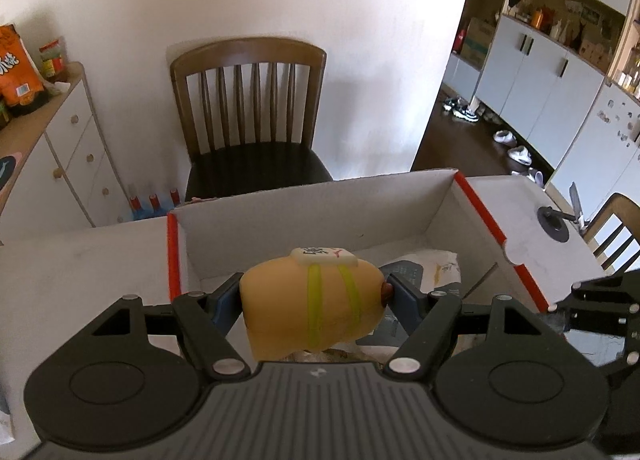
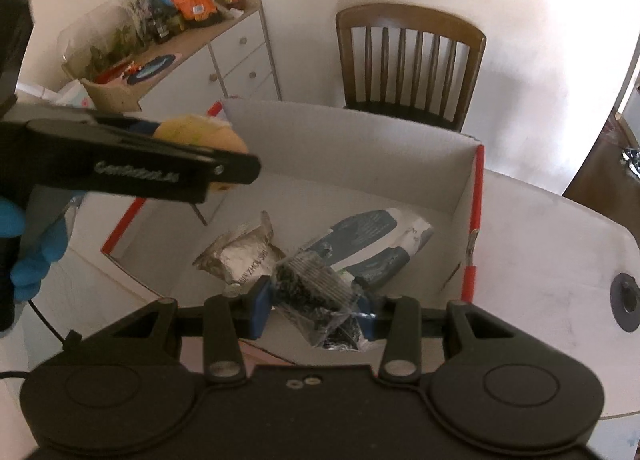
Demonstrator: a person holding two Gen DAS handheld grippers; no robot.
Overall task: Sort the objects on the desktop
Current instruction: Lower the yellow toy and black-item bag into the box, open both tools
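Observation:
My left gripper is shut on a yellow squishy toy with green stripes and a white tile on top, held above the open white box with red edges. The toy also shows in the right wrist view over the box's left side. My right gripper is shut on a clear packet of dark stuff, held over the box's near edge. Inside the box lie a silver foil packet and a blue-and-white pouch.
The box sits on a white table. A wooden chair stands behind the table by the wall. A white cabinet with snack bags is at the left. A black round fitting sits on the table's right side.

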